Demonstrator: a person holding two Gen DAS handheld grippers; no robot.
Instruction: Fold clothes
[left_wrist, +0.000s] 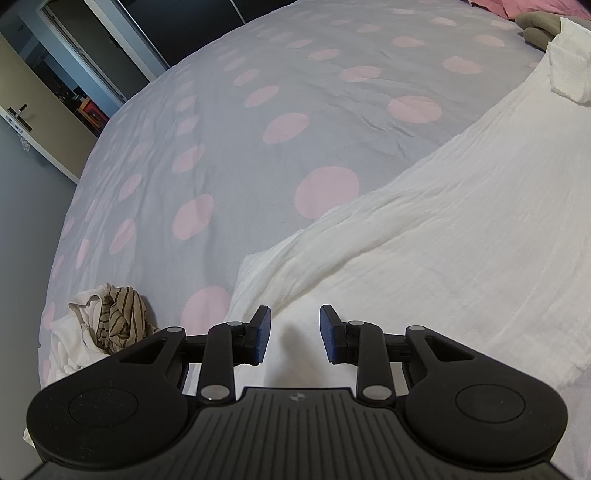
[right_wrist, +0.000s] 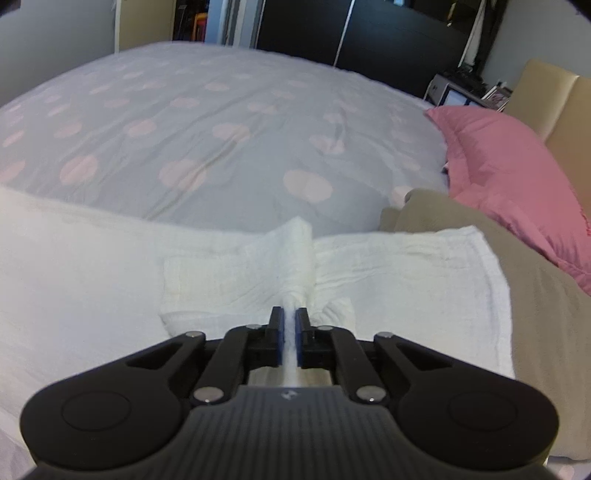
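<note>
White garment (right_wrist: 388, 273) is lying spread across the near side of the bed (right_wrist: 229, 155), on the grey cover with pink dots. I am seeing it run as one long pale sheet of crinkled cloth from the left wrist view over to the right one, where its end is doubled over into a flat layer.

Right gripper (right_wrist: 290, 332): I am reading its fingers as closed on a raised ridge of the white cloth. The fold is standing up between the blue pads (right_wrist: 281, 339) and running away from them in a narrow pleat. The picture is somewhat blurred here.

Left gripper (left_wrist: 294, 334): its fingers are standing apart, partly open. White cloth is lying below and between them, and a small hump of it is rising in the gap. The pads are not pressing on anything that I can make out.

Striped brown and cream garment (left_wrist: 118, 321) is sitting crumpled near the bed's edge, well to the left of the left gripper, on top of more white cloth. Pink pillow (right_wrist: 517, 184) is lying at the head of the bed, and a beige cloth (right_wrist: 535, 314) is lying just beside the white garment's right edge, touching it.
</note>
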